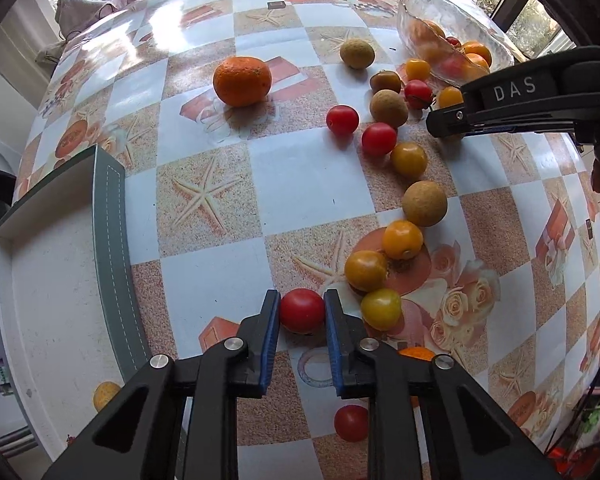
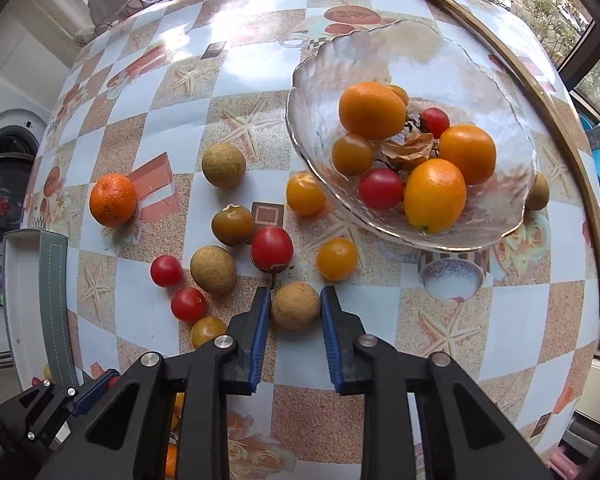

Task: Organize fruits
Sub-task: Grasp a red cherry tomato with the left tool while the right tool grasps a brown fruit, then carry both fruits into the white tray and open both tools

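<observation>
My left gripper is shut on a red cherry tomato, held low over the table. My right gripper is shut on a tan longan; it also shows in the left wrist view. Several red and yellow cherry tomatoes, longans and a mandarin lie scattered on the table. A glass bowl at the back right holds kumquats and tomatoes. A white tray with a grey rim stands at the left.
The patterned tablecloth covers the round table. A bundle of cloth lies at the far left edge. A curved wooden rim runs along the right. A washing machine stands off the table at the left.
</observation>
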The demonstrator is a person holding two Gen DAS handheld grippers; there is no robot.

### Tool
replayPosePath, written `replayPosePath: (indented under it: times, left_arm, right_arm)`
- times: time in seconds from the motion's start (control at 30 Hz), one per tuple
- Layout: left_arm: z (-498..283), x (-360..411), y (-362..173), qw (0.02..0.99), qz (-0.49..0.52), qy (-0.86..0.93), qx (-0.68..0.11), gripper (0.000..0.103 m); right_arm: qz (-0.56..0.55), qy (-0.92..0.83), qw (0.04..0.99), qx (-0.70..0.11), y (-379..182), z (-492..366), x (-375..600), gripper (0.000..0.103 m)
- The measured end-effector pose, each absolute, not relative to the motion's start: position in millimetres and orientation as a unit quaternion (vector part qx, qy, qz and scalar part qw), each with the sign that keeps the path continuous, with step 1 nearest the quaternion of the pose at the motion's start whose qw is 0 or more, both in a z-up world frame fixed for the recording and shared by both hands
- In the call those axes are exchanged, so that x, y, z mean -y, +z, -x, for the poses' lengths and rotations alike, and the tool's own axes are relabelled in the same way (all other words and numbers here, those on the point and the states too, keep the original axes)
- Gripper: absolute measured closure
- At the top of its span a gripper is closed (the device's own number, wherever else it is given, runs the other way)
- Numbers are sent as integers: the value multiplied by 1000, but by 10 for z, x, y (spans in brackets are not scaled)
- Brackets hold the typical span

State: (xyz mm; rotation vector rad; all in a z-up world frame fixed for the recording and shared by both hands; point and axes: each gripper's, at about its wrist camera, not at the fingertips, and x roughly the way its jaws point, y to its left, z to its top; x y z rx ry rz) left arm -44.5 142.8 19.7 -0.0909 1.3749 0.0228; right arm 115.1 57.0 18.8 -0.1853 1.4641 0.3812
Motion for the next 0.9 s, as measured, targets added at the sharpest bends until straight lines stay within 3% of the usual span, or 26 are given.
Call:
replayPosePath:
  times: [0.9]
  left_arm:
    - [1133, -2125, 801, 798, 125, 56, -587, 80]
  right_arm:
    - [96, 218, 709, -664, 865, -170, -392, 75]
